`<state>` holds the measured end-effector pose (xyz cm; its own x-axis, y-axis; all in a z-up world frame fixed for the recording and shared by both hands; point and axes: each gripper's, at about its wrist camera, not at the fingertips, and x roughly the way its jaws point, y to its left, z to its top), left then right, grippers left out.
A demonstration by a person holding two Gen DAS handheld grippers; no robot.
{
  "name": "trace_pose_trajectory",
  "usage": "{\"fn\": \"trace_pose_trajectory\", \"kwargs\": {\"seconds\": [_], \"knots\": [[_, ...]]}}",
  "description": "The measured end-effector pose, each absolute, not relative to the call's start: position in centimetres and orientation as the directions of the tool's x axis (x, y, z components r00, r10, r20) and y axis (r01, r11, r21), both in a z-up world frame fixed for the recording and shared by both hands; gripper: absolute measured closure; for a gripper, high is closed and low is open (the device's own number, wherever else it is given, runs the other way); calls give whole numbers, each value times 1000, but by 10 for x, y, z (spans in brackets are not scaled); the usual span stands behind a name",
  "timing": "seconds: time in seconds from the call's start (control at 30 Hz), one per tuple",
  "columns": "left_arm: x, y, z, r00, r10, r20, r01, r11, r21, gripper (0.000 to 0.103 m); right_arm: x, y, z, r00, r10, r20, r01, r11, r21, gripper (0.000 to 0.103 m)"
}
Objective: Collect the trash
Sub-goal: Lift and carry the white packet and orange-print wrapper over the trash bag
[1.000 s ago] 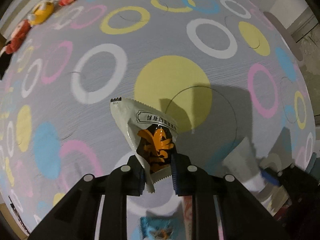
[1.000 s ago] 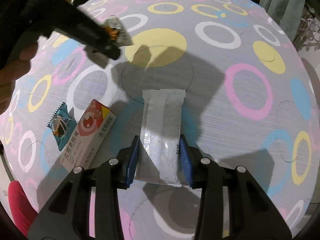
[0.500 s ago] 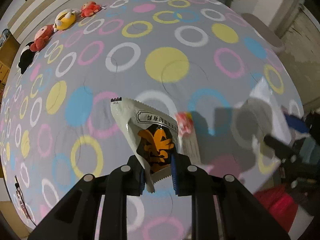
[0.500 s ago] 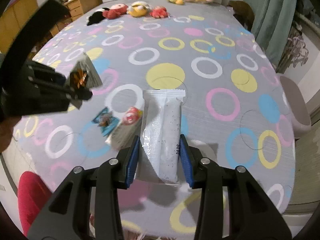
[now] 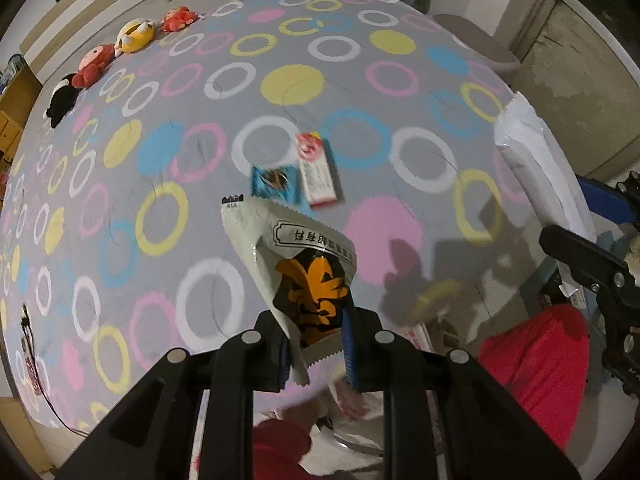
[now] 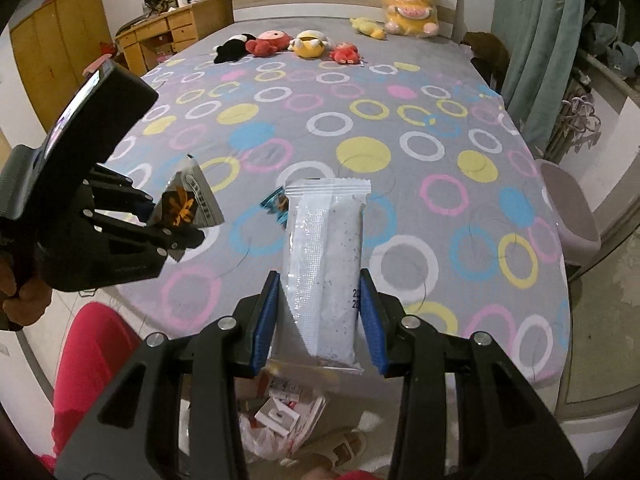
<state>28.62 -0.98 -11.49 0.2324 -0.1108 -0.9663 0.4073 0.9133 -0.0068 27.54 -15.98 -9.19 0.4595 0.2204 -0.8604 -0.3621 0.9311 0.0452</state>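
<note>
My left gripper [image 5: 316, 344] pinches a snack wrapper [image 5: 296, 268], my right gripper [image 6: 320, 320] clamps a white packet [image 6: 324, 264], both raised clear for what looks like a trash bag [image 6: 280, 428] below.

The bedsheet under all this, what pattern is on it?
The bedsheet is grey with pink, yellow, blue and white rings and dots, clearest in the right wrist view.

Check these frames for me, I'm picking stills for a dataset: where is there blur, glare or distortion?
Left wrist view: fisheye bows the bed; the box and the floor under the tongs are smeared, the held wrapper stays sharp. Right wrist view: crisp on the white packet, with glare on its film; the bag below is blurred.
</note>
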Motion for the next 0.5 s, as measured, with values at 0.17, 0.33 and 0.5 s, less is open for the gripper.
{"fn": "trace_pose_trajectory", "kwargs": {"seconds": [0.17, 0.33, 0.5], "knots": [[241, -15, -121, 220, -130, -967, 410, 912, -29, 82, 233, -157, -89, 457, 230, -859, -379, 924, 46, 64], [205, -19, -128, 208, -157, -965, 405, 912, -61, 82, 199, -156, -92, 442, 234, -866, -385, 921, 52, 64], [174, -21, -141, 198, -162, -967, 405, 911, -70, 82, 167, -154, -102, 425, 232, -875, -388, 920, 55, 64]]}}
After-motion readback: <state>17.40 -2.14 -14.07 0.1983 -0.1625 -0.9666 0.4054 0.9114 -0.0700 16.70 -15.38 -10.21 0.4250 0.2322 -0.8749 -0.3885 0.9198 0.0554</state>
